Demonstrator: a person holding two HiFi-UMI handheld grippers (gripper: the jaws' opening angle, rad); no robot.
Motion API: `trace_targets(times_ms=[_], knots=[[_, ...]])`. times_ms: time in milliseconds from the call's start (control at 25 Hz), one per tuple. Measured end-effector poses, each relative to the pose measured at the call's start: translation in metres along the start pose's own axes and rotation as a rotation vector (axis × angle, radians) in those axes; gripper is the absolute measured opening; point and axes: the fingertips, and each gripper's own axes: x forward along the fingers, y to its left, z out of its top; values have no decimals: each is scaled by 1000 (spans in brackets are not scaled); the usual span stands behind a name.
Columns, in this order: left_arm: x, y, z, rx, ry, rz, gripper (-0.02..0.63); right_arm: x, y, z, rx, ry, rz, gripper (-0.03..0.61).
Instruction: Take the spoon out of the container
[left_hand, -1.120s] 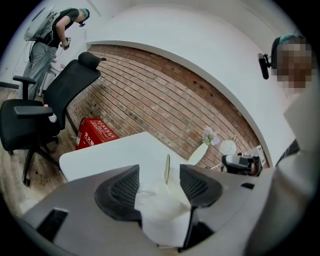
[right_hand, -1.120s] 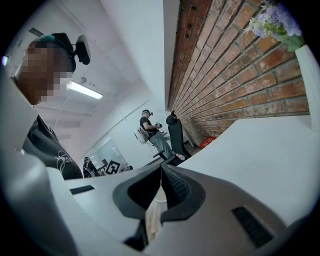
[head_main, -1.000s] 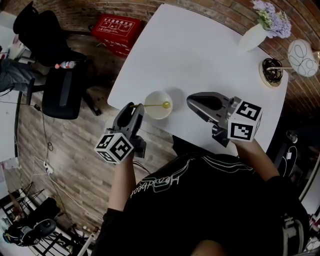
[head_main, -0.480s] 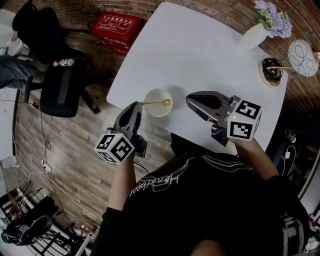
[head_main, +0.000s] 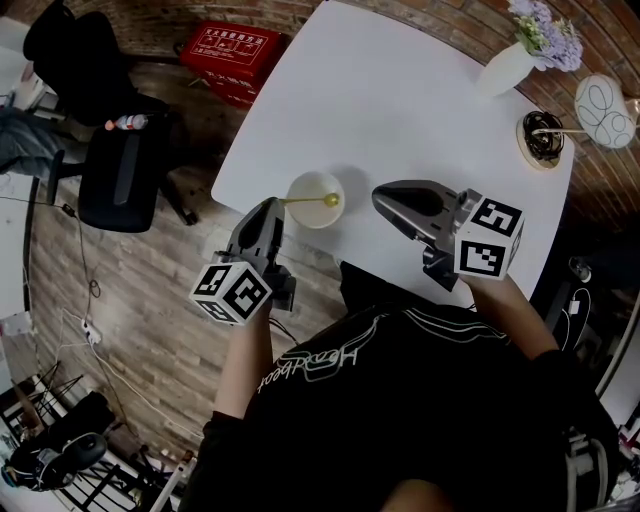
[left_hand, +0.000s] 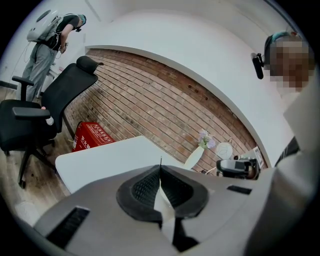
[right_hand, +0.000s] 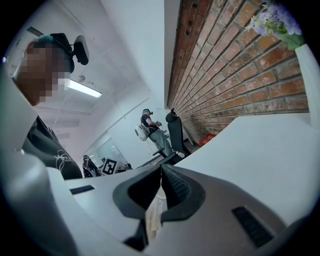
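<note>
A cream bowl (head_main: 302, 188) sits near the front left edge of the white table (head_main: 400, 100). A thin spoon (head_main: 329, 200) with a yellow head lies across it, its handle pointing left over the rim. My left gripper (head_main: 277, 207) is at the bowl's left side, shut on the end of that handle. In the left gripper view the gripper (left_hand: 160, 169) has its pads together, with a thin sliver of handle poking up between them. My right gripper (head_main: 381, 203) hovers to the right of the bowl, shut and empty; its pads also meet (right_hand: 161, 170) in the right gripper view.
A white vase of purple flowers (head_main: 512, 66), a dark round object on a coaster (head_main: 543, 140) and a white patterned disc (head_main: 604, 112) stand at the table's far right. On the wooden floor to the left are a red box (head_main: 234, 48) and a black office chair (head_main: 115, 175).
The left gripper's jaws, open around the spoon handle a second ago, have closed on it. The right gripper has stayed put.
</note>
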Motion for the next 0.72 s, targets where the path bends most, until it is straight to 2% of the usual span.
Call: trace_targets(times_ms=[400, 720], knots=[[-8, -8, 11, -5, -39, 7, 8, -10, 5, -6, 4, -6, -13, -3], [-35, -26, 35, 30, -116, 12, 8, -20, 25, -6, -13, -32, -5, -3]])
